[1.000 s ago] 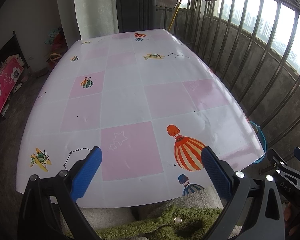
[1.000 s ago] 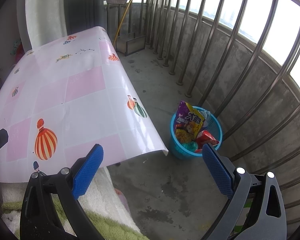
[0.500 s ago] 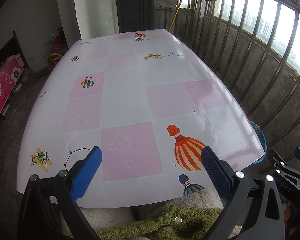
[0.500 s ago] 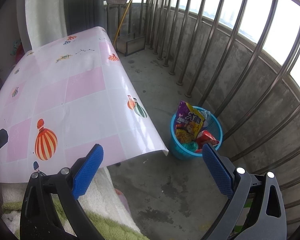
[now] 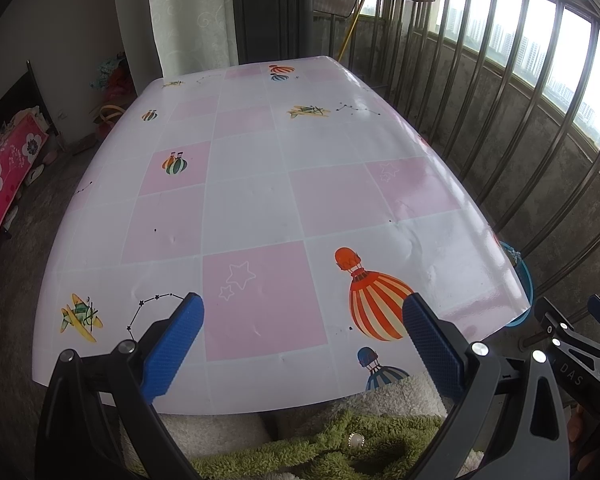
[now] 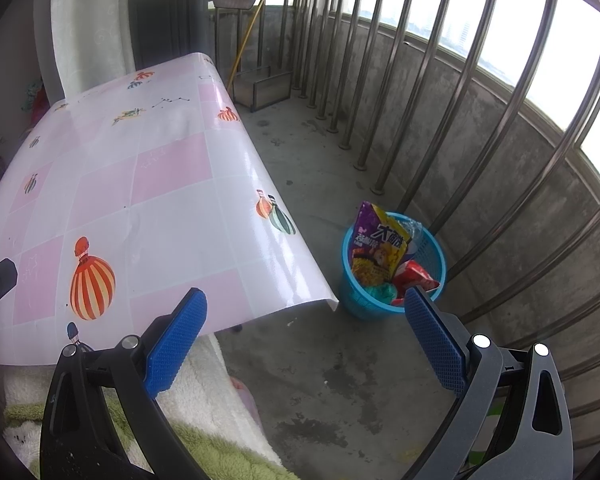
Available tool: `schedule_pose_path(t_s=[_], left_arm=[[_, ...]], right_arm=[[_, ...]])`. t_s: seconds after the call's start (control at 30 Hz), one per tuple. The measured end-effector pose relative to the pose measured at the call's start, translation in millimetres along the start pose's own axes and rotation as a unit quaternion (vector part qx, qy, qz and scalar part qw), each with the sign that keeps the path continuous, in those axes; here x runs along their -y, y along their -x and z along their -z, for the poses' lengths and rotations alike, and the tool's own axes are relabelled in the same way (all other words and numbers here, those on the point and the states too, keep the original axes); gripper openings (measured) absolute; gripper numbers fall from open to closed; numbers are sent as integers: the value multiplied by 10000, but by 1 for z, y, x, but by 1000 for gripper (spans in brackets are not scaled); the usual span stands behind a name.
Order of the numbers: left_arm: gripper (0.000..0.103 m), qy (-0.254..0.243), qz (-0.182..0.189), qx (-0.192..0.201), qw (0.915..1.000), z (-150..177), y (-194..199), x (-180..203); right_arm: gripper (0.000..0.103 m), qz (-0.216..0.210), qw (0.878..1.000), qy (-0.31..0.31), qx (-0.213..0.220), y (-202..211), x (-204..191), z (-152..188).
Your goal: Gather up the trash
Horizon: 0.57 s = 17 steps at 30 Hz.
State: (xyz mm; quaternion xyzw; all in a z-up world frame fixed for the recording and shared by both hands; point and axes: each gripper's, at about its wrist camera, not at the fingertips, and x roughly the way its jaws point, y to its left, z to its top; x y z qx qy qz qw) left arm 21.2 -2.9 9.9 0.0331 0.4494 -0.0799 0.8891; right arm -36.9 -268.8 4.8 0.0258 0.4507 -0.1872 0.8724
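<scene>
Both grippers spread wide and gripping nothing: left gripper point(image 5: 302, 340) hovering above the near edge of the tabletop point(image 5: 260, 200), right gripper point(image 6: 306, 328) off its near right corner, aimed at the floor point(image 6: 320, 380). Trash gathered in the blue basket point(image 6: 434, 256) on the floor beside that corner, close to the railing point(image 6: 480, 120): a purple snack bag point(image 6: 374, 248) upright, a red wrapper point(image 6: 414, 276) beside it. No loose trash visible on the tabletop, so likely finished. Ample open floor between corner, basket and railing.
</scene>
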Motion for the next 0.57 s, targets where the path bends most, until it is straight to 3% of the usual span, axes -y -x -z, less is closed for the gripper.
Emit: schedule_pose_path(t_s=[0.57], left_arm=[[97,23,-8,-27,10000,2,0,2]], right_arm=[[95,1,10000,-7,3,0,0,0]])
